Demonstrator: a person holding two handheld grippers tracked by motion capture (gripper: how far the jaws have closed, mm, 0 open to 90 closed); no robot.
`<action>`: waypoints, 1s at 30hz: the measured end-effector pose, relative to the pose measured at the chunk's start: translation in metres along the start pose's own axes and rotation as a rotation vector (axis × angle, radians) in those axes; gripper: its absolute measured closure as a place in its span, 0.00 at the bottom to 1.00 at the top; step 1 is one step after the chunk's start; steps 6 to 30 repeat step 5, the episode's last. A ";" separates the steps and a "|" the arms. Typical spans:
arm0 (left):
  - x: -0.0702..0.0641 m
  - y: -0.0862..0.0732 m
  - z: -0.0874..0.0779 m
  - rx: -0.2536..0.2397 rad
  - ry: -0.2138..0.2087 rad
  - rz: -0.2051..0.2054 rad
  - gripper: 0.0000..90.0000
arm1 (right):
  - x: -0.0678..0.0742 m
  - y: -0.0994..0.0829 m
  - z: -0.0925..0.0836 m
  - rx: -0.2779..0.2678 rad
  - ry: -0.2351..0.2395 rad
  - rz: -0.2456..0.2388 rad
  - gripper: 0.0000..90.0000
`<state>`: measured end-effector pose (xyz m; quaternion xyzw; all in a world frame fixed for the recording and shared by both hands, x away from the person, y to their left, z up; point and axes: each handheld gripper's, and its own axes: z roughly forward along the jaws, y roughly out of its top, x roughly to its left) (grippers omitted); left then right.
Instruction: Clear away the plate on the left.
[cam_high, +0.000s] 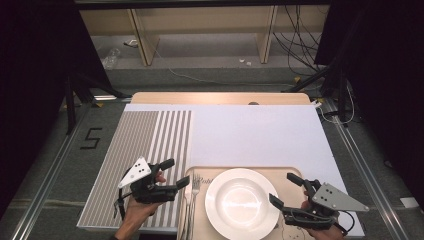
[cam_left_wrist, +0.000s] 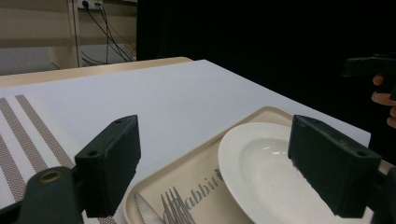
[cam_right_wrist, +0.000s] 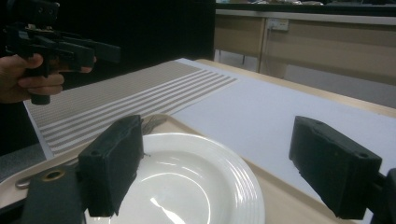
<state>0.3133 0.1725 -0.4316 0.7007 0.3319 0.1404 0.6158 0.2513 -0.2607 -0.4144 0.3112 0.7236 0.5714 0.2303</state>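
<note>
Near the lower middle of the high view, a white plate (cam_high: 242, 203) sits on a beige tray (cam_high: 280, 172), and a fork (cam_high: 194, 200) lies on the tray just left of the plate, with a knife (cam_left_wrist: 148, 213) close beside it on the fork's left. The tray rests on a white surface (cam_high: 250, 130), with a striped placemat (cam_high: 145, 145) at the left.

The left claw (cam_high: 176, 173) hangs above the placemat's right edge, its jaws spread wide with nothing between them. The right claw (cam_high: 285, 189) stands at the plate's lower right, over the tray's corner, jaws also wide and empty.

The fork is the nearest thing to the left claw: it lies just right of it and slightly lower in the high view, below the level of the jaws. Its long axis runs up and down the frame, tines toward the top, handle toward the bottom edge. In the left gripper view the tines (cam_left_wrist: 173, 205) show at the bottom, between the two jaws and pointing away from the camera, so the jaws seem to straddle the fork's line.

By this layout the left hand is clearly the nearer one for the cutlery; the plate stands between the right claw and the fork. A grasp would likely call for lowering the left claw and closing across the handle's narrow width.
</note>
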 end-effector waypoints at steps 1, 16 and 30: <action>0.000 0.000 0.000 -0.001 -0.004 -0.002 0.18 | 0.000 0.000 0.000 -0.002 0.000 0.000 0.20; 0.000 0.000 0.000 0.004 -0.003 0.009 0.18 | 0.000 0.000 0.000 -0.002 0.000 0.000 0.20; 0.000 0.000 0.000 0.004 -0.003 0.009 0.18 | 0.000 0.000 0.000 -0.002 0.000 0.000 0.20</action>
